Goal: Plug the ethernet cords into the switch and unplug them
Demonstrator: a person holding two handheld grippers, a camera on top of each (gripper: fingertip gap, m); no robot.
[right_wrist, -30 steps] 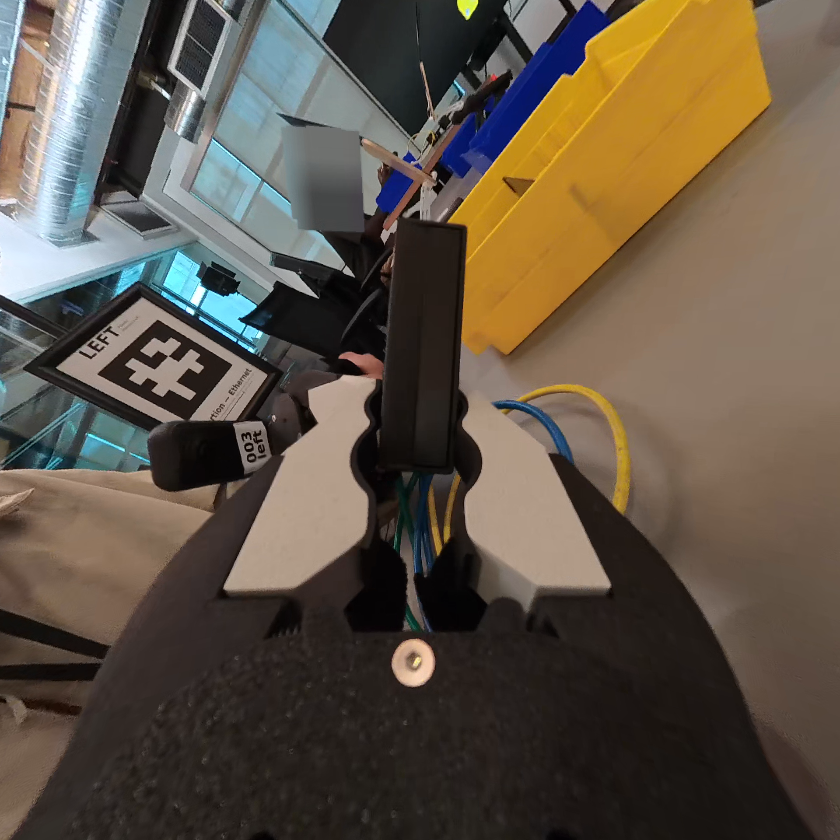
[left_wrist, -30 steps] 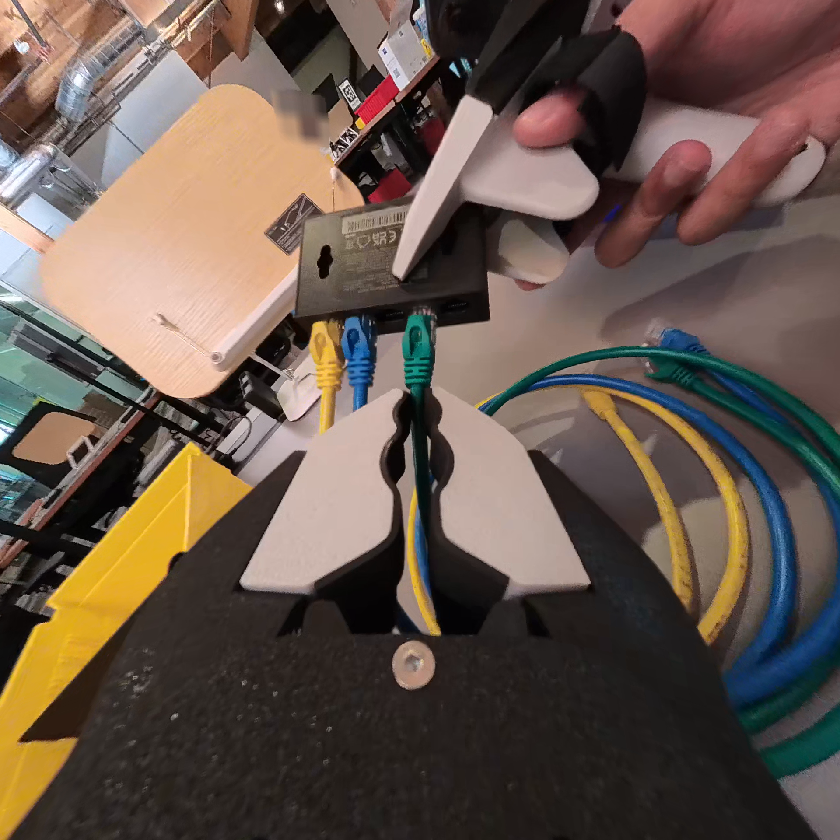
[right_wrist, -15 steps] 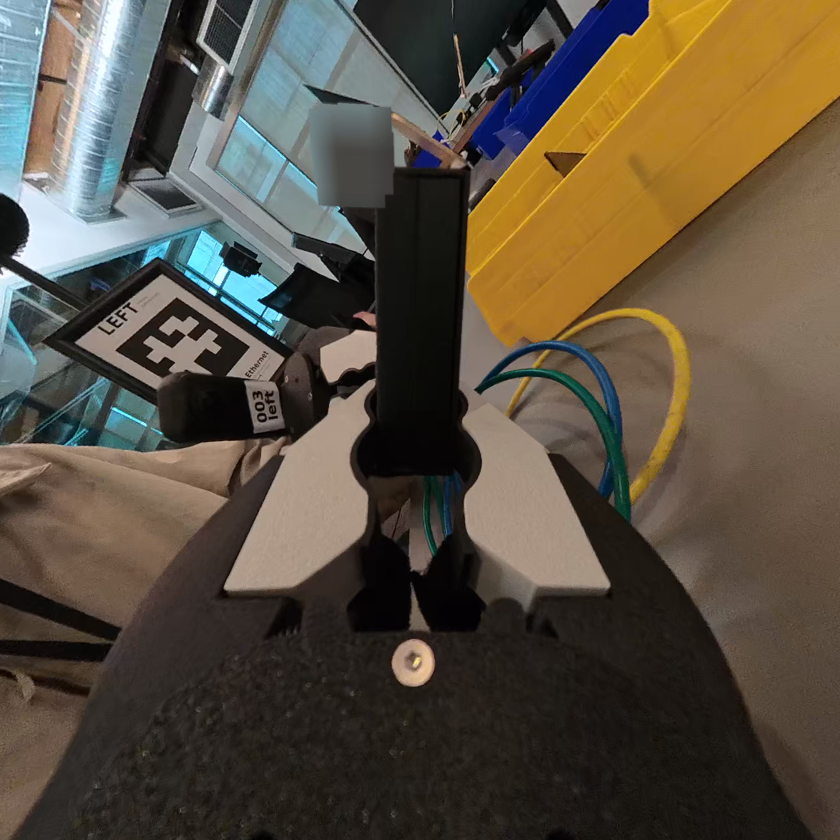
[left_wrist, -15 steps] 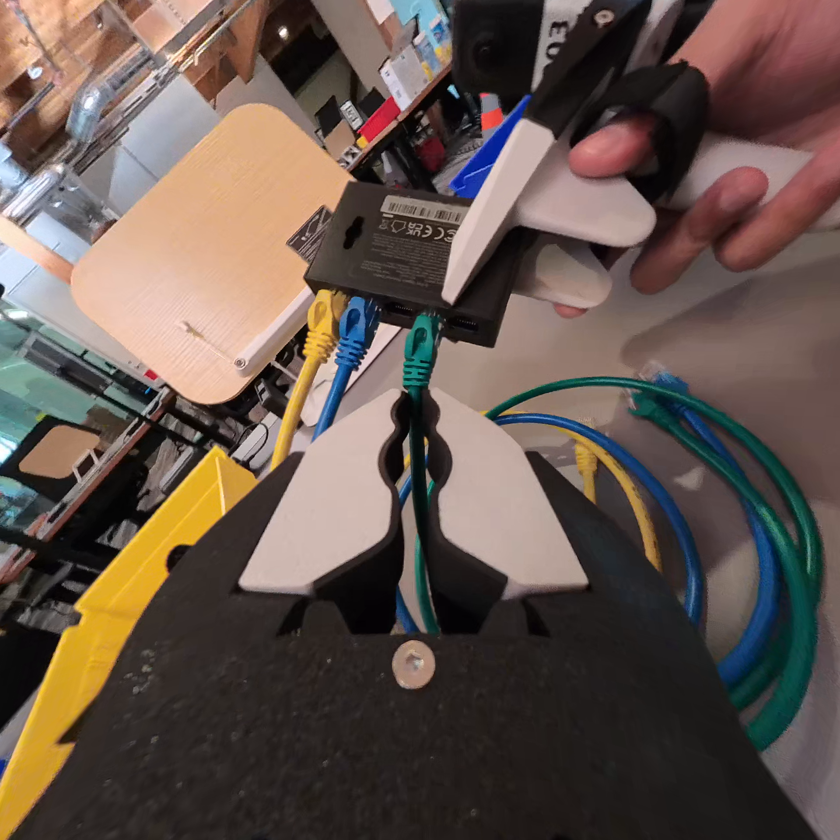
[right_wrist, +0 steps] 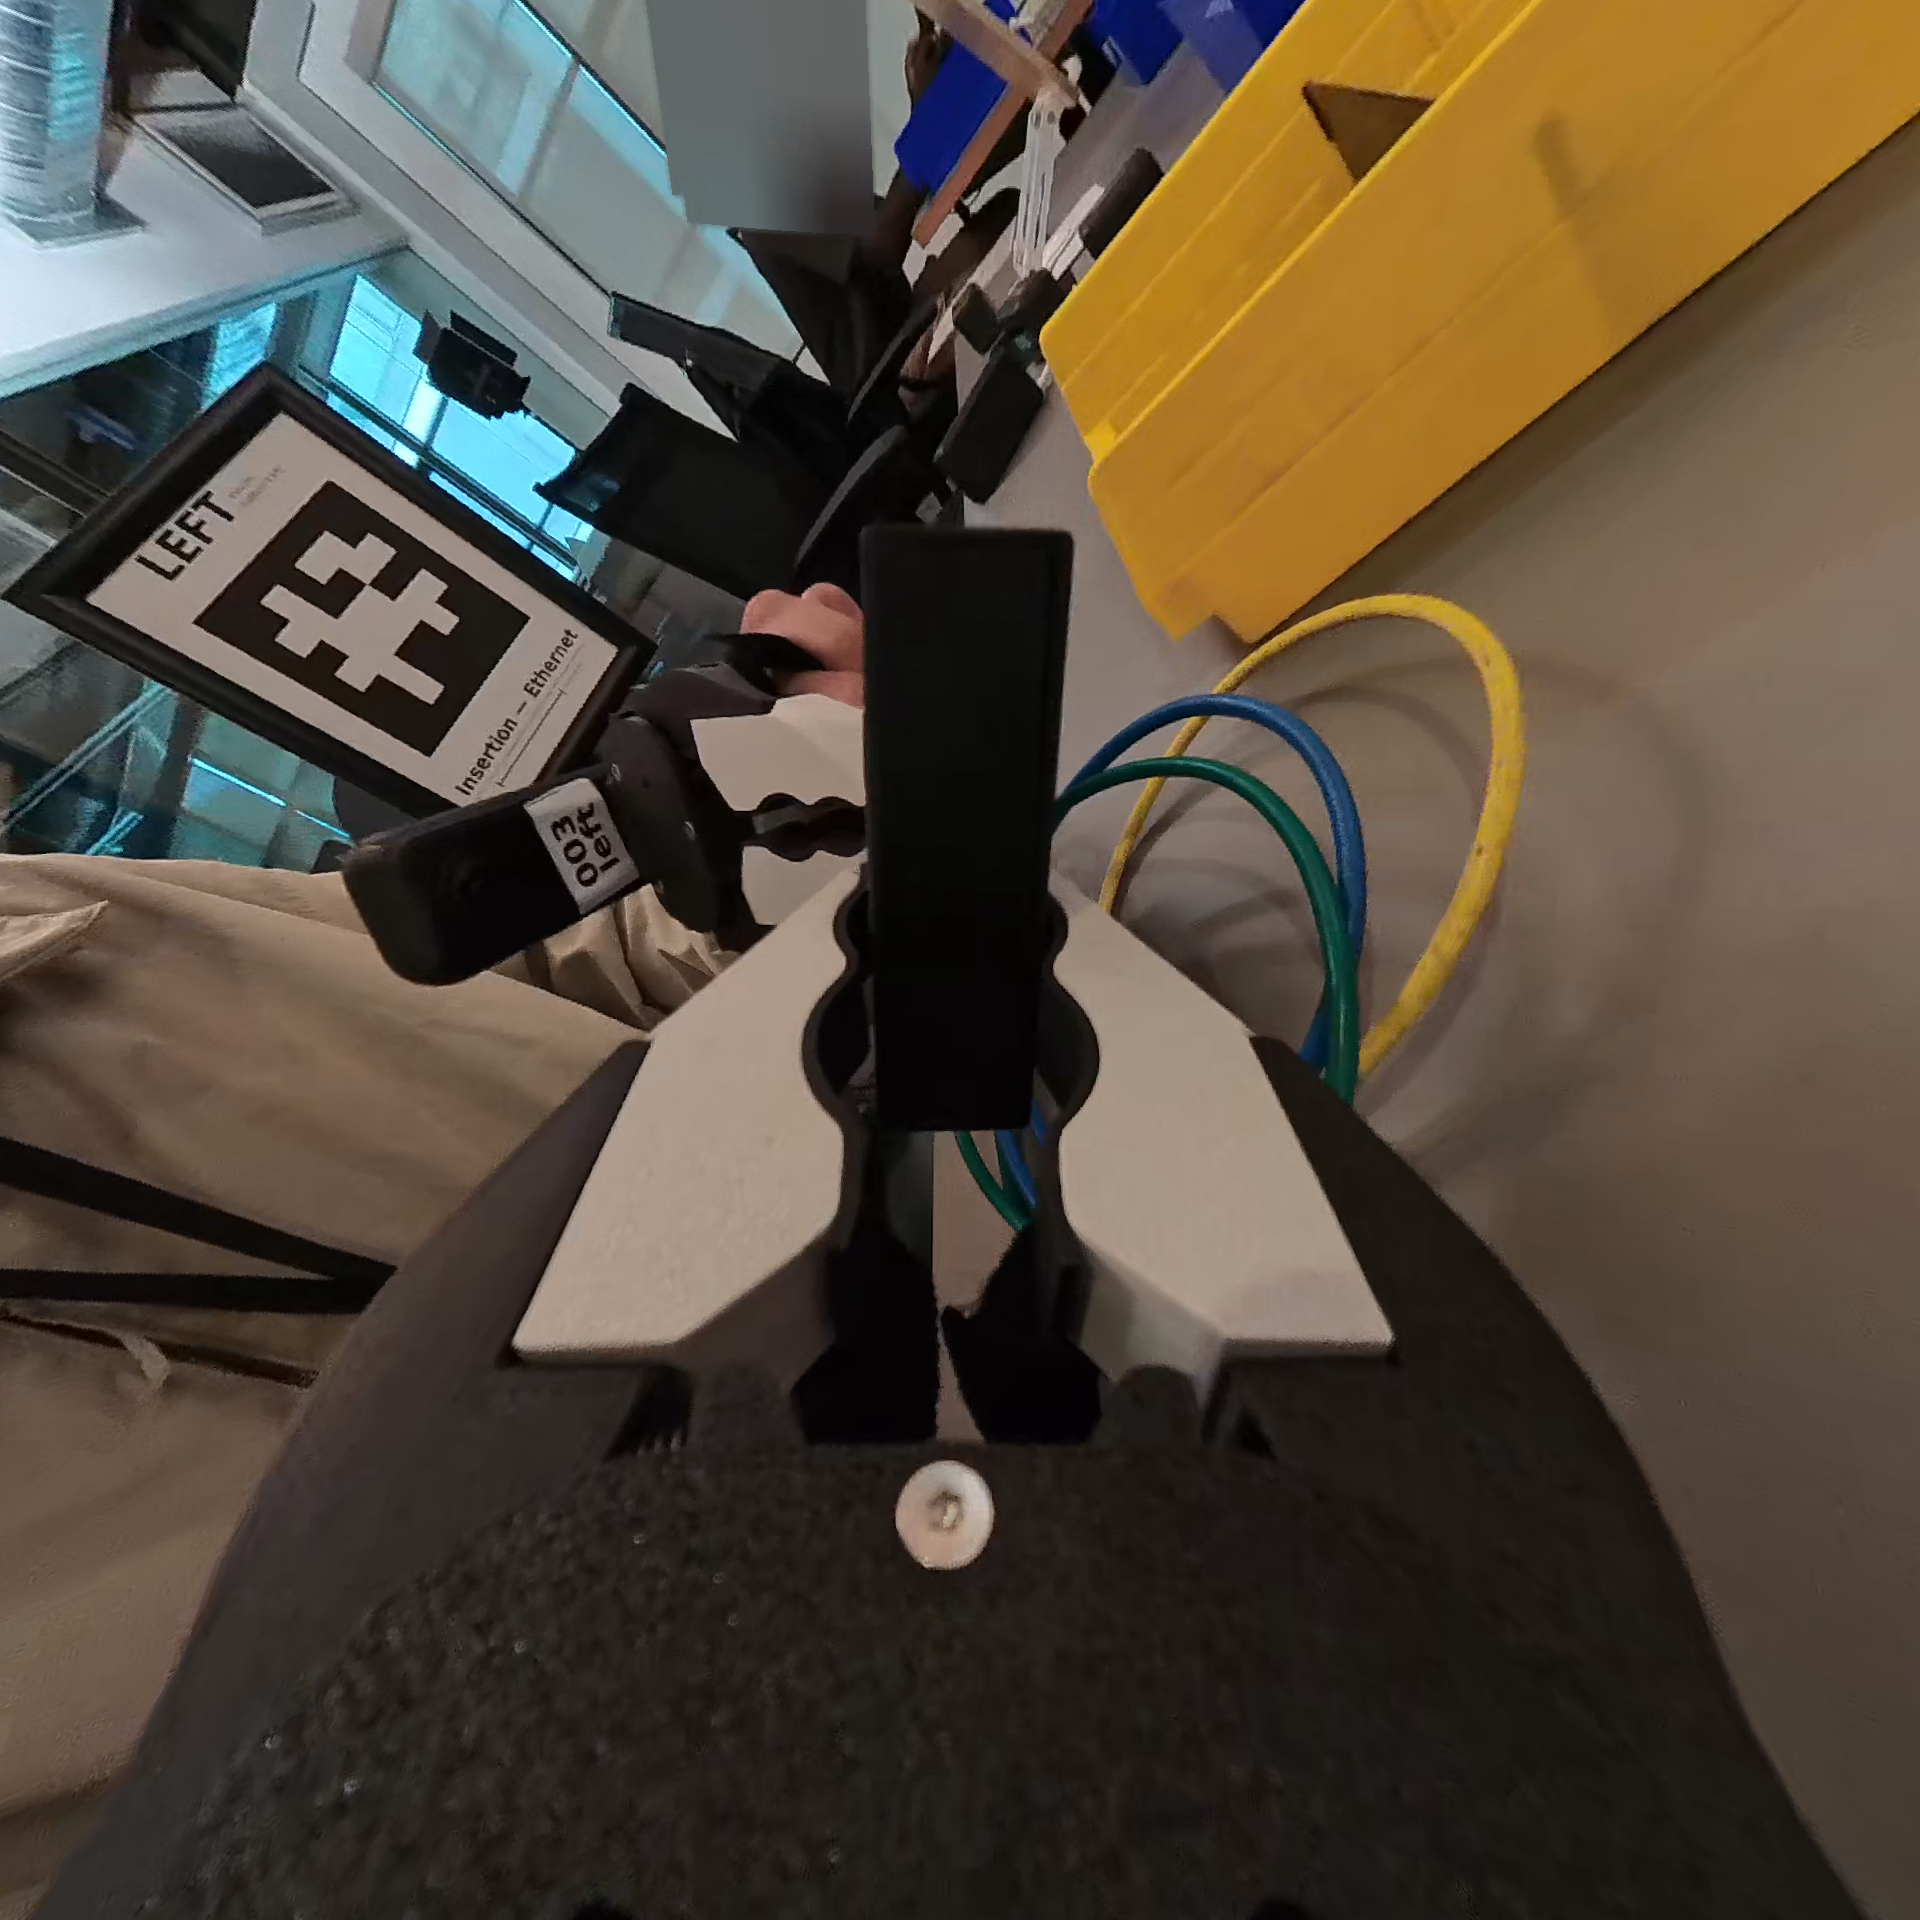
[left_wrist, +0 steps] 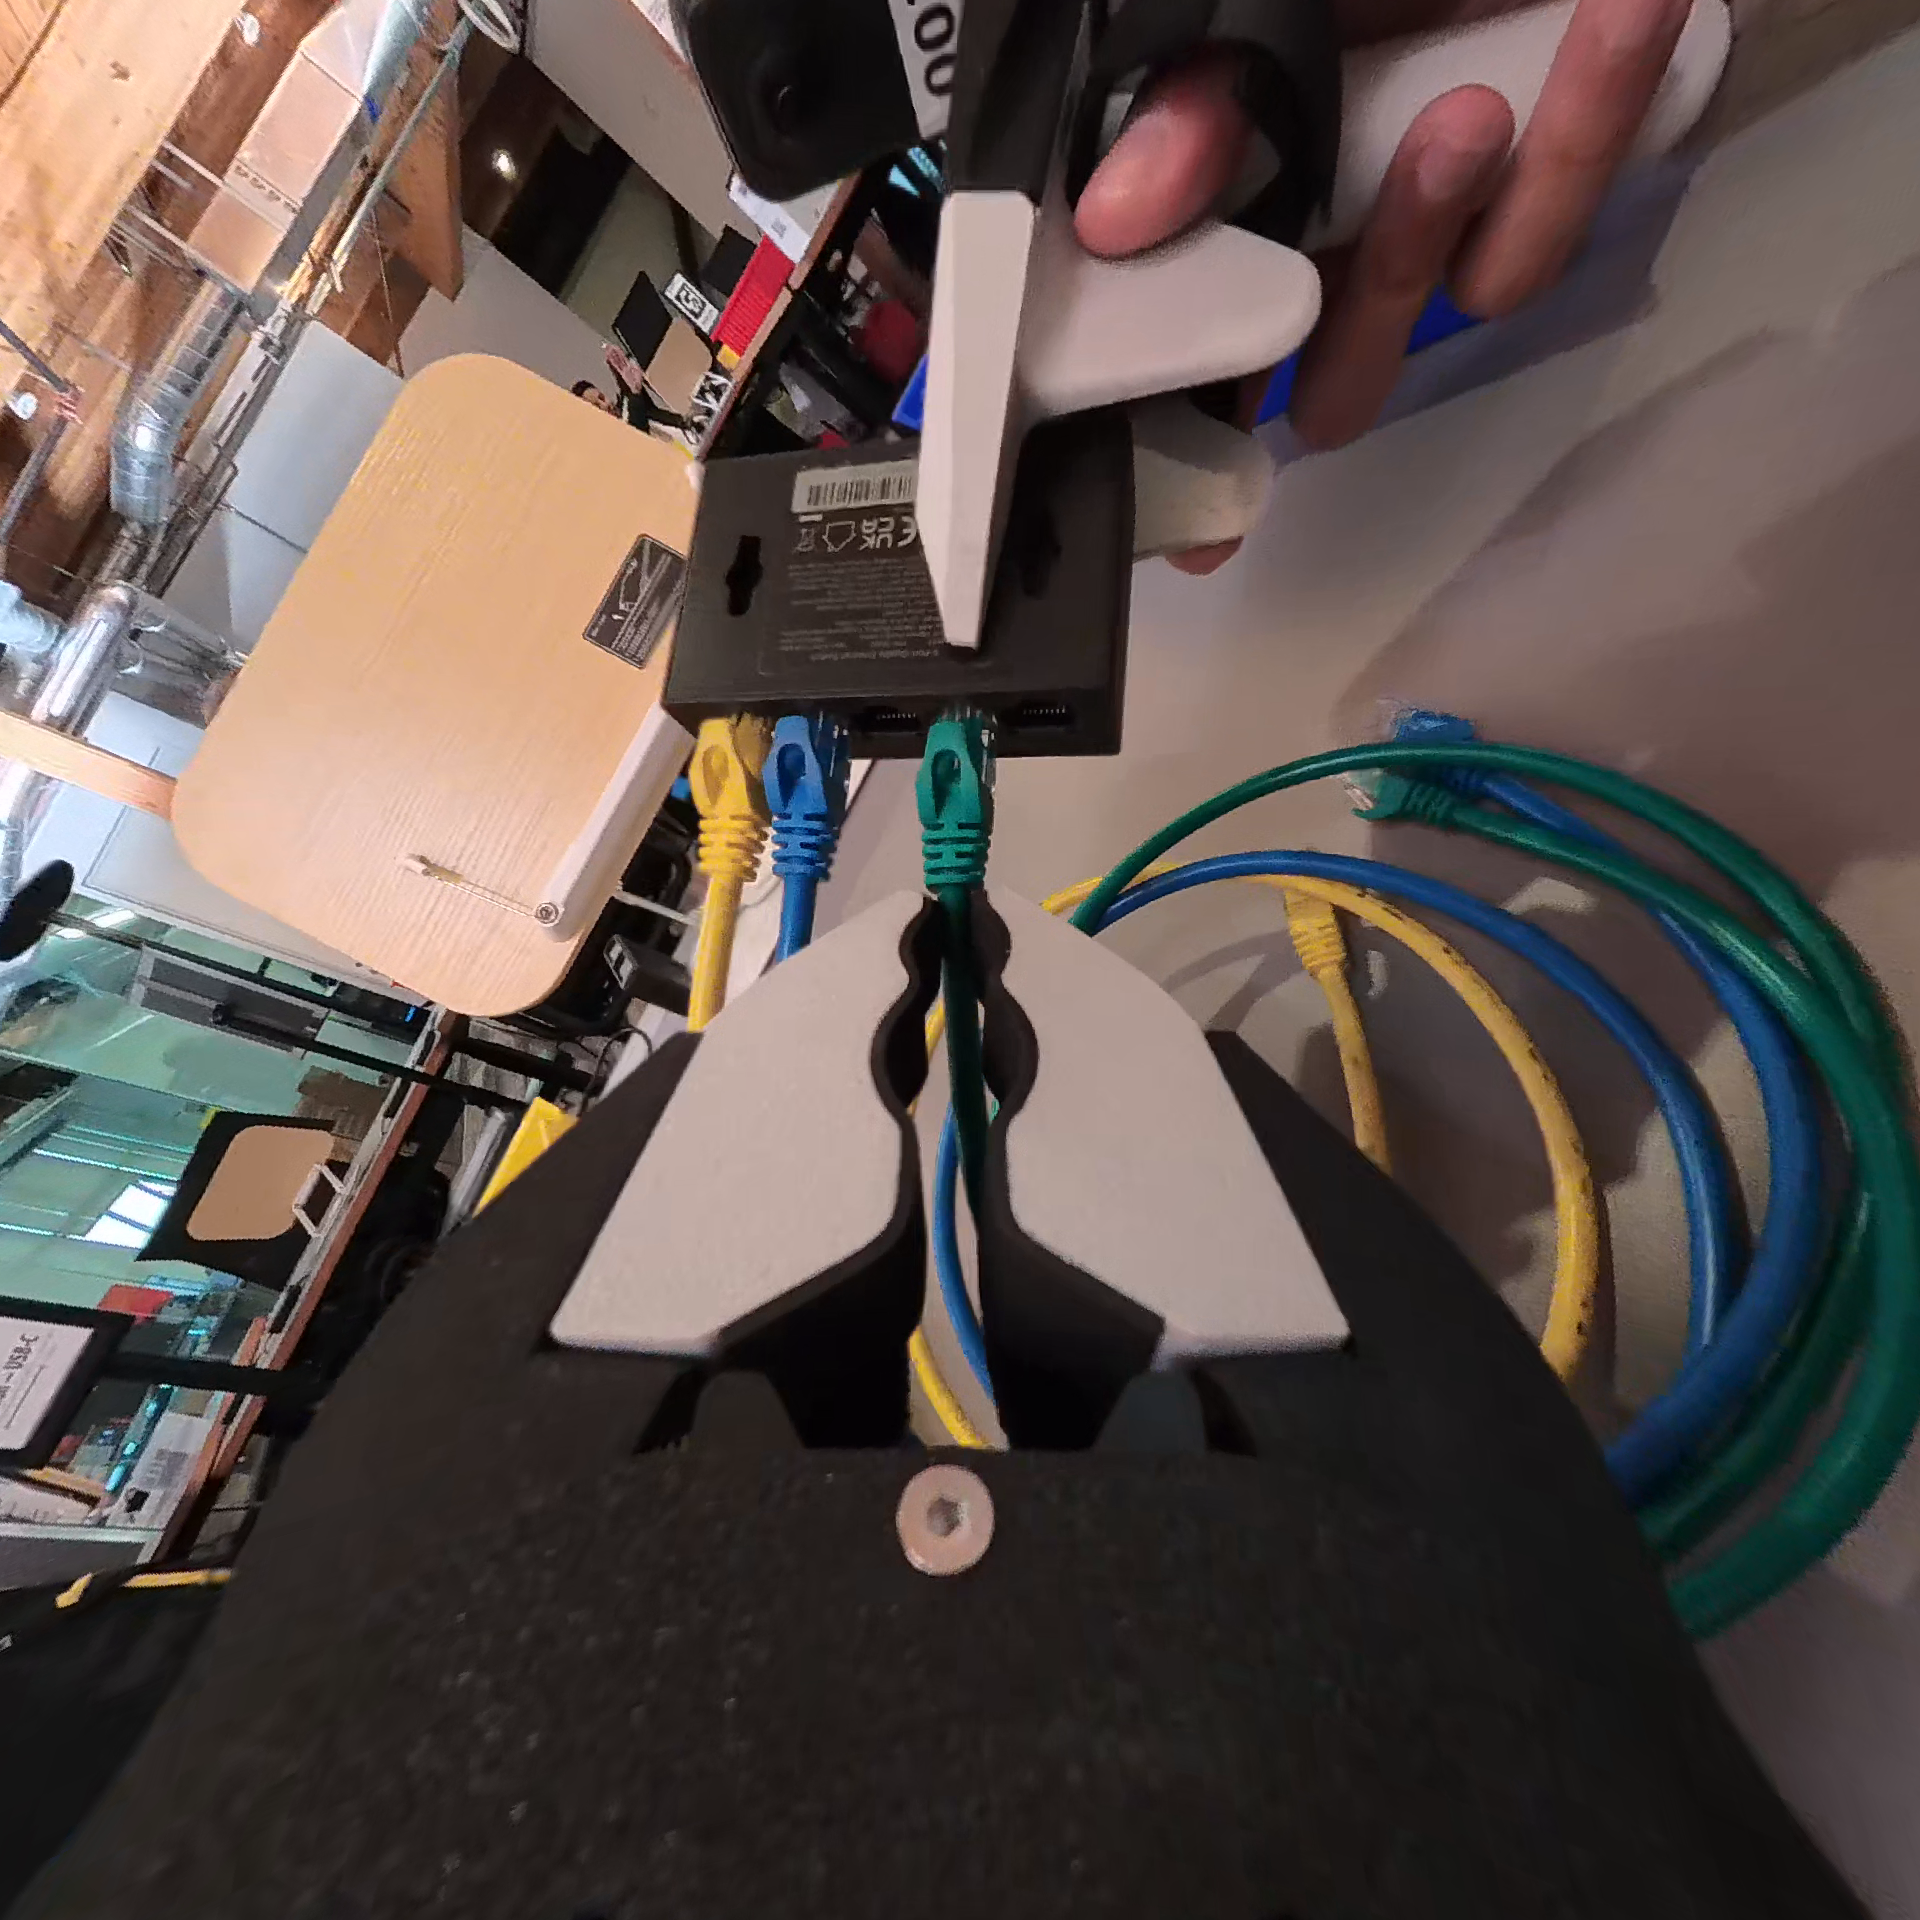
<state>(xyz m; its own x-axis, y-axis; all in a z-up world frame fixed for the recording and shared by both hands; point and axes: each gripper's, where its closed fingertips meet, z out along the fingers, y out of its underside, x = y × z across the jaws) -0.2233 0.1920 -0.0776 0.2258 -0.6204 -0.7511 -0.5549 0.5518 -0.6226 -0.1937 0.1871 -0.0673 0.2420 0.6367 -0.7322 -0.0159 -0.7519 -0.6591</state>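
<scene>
My left gripper point(left_wrist: 956, 935) is shut on the green cord point(left_wrist: 961, 1039) just behind its plug point(left_wrist: 951, 800), whose tip sits in a port of the black switch point(left_wrist: 894, 603). A yellow plug point(left_wrist: 727, 790) and a blue plug point(left_wrist: 800, 790) sit in the two left ports. My right gripper point(right_wrist: 956, 935) is shut on the switch point(right_wrist: 961, 779) and holds it above the table, and one of its white fingers point(left_wrist: 971, 416) lies across the switch's labelled face. The left gripper also shows in the right wrist view point(right_wrist: 727, 769), behind the switch.
Yellow, blue and green cords lie coiled on the grey table point(left_wrist: 1662, 1143) with loose plugs point(left_wrist: 1403, 790). Yellow bins point(right_wrist: 1455, 312) stand along the table edge. A wooden board point(left_wrist: 436, 686) is behind the switch. A framed marker sign point(right_wrist: 312, 623) and a person's beige clothing point(right_wrist: 260, 1039) are at left.
The switch has tilted and then squared up again toward the left gripper, and has come nearer to it. The green plug stays at its port. Both grippers keep their hold.
</scene>
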